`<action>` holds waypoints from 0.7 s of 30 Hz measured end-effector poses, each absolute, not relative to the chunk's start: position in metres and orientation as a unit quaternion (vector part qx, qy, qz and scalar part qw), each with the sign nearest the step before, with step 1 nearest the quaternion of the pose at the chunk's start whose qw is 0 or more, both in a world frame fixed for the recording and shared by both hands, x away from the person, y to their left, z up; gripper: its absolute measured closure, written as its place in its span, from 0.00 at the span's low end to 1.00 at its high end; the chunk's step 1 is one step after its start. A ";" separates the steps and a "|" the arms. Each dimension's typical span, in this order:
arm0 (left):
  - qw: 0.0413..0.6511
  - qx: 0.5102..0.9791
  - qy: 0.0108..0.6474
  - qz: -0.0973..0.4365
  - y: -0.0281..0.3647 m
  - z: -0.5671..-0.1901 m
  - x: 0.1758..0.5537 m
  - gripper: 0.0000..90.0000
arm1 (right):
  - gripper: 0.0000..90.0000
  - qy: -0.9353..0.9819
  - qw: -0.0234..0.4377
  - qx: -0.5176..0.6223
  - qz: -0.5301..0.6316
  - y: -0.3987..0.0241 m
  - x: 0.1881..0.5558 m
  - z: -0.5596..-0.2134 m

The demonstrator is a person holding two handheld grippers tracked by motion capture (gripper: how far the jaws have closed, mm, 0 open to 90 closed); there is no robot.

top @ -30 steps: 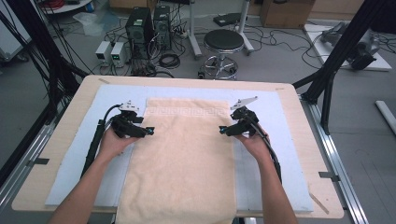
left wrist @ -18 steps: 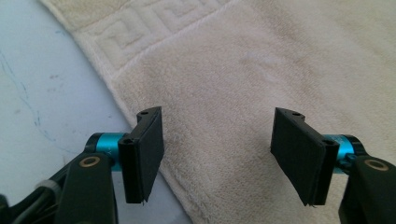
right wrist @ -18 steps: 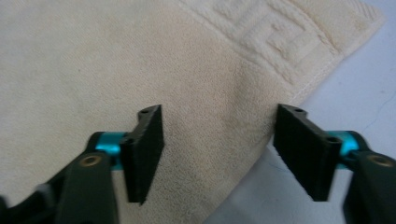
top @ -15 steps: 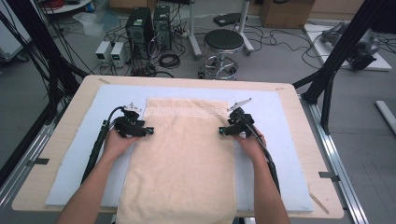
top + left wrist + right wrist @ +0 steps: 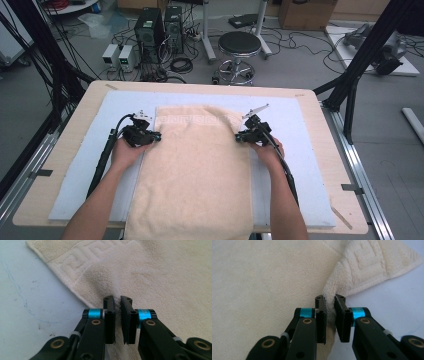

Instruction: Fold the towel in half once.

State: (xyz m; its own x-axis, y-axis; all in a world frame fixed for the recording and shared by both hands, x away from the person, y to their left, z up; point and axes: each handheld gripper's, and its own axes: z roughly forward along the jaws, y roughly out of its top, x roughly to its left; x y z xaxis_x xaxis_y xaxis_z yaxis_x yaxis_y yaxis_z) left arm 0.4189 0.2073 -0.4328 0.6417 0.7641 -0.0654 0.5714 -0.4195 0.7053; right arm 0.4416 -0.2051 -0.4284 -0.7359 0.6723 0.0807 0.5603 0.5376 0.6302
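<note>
A cream towel (image 5: 197, 165) lies lengthwise on the pale blue mat (image 5: 305, 165), with its patterned border at the far end. My left gripper (image 5: 158, 136) sits at the towel's left edge, a short way below the far left corner. Its jaws have just been closing and now pinch a fold of the towel (image 5: 140, 275) between the pads (image 5: 110, 315). My right gripper (image 5: 238, 136) is at the towel's right edge, opposite the left one. Its jaws have just been closing too, and a raised ridge of towel (image 5: 274, 280) edge is squeezed between its pads (image 5: 340, 317).
The mat lies on a wooden table (image 5: 327, 120); the towel's near end hangs over the front edge. Beyond the table stand a round stool (image 5: 239, 45), computer boxes (image 5: 160, 22) and cables. Black frame posts (image 5: 360, 60) rise at the right and left.
Both hands have edged inward and slightly farther up the towel's sides. Both pairs of jaws have closed onto the towel's edges, bunching the cloth a little at each grip.
</note>
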 end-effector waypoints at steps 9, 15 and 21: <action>0.380 0.827 0.393 0.129 0.217 -0.423 0.416 0.95 | 0.94 0.867 0.081 0.351 0.344 -0.217 0.438 -0.418; 0.402 0.823 0.379 0.136 0.224 -0.406 0.406 0.95 | 0.94 0.865 0.089 0.326 0.372 -0.221 0.427 -0.401; 0.433 0.817 0.351 0.149 0.229 -0.388 0.382 0.94 | 0.94 0.874 0.096 0.292 0.377 -0.219 0.404 -0.383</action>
